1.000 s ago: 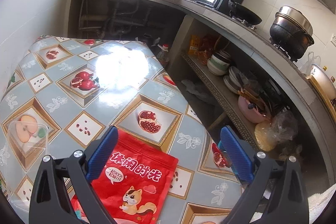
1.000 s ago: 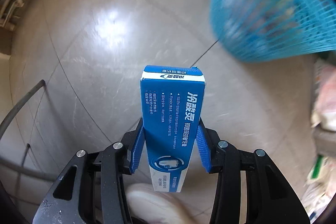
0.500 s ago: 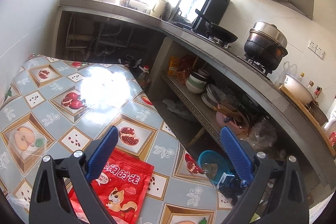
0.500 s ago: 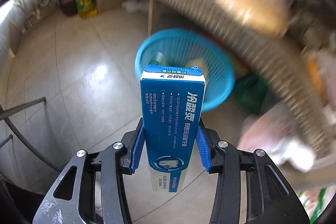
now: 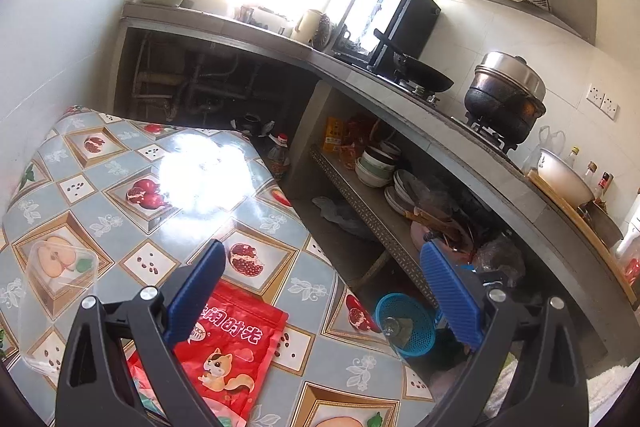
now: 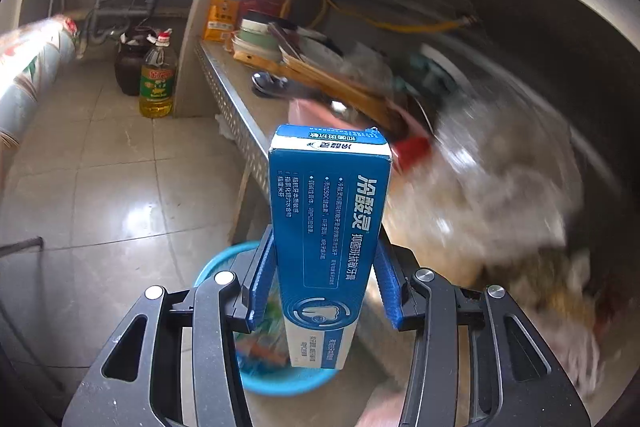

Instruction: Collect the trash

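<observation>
My right gripper (image 6: 324, 283) is shut on a blue toothpaste box (image 6: 330, 227), held upright over the blue mesh trash basket (image 6: 280, 383) on the floor. The basket also shows in the left wrist view (image 5: 406, 323), beside the table. My left gripper (image 5: 320, 295) is open and empty above the table (image 5: 120, 219), over a red snack bag (image 5: 228, 351). A clear plastic lid (image 5: 52, 291) lies to the left of the bag.
A metal shelf (image 6: 236, 103) with bowls and boards runs beside the basket under the counter (image 5: 400, 99). An oil bottle (image 6: 158, 83) and a dark jar (image 6: 130, 67) stand on the floor. Pots sit on the stove (image 5: 504, 95).
The right gripper has swung upward with the box, so the basket moved from ahead to beneath the fingers. The left gripper has tilted up and back, showing more of the kitchen.
</observation>
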